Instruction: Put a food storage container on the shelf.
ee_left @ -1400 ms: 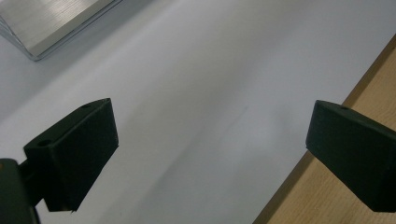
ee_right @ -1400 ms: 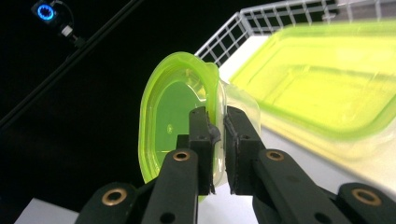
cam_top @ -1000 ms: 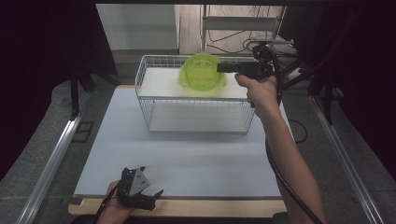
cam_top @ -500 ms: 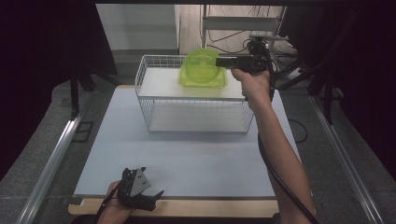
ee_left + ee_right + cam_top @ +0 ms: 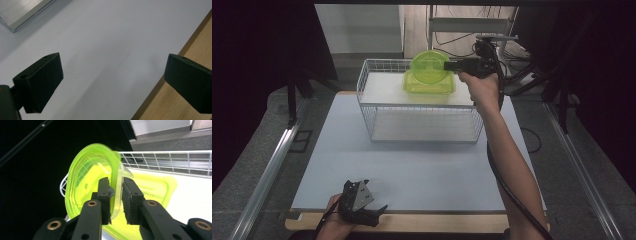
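Lifting the green lid (image 5: 95,182) off the green container (image 5: 429,85) in the wire basket (image 5: 377,107), I want my right tool (image 5: 116,195), jaws just easing around its rim, snug again while my left tool (image 5: 112,75) idles wide over the tabletop (image 5: 112,32).

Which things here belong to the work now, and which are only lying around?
In the work:
- green lid, between the right gripper jaws, which have just been opening
- green container
- wire basket

Lying around:
- left gripper, open
- cables behind the table
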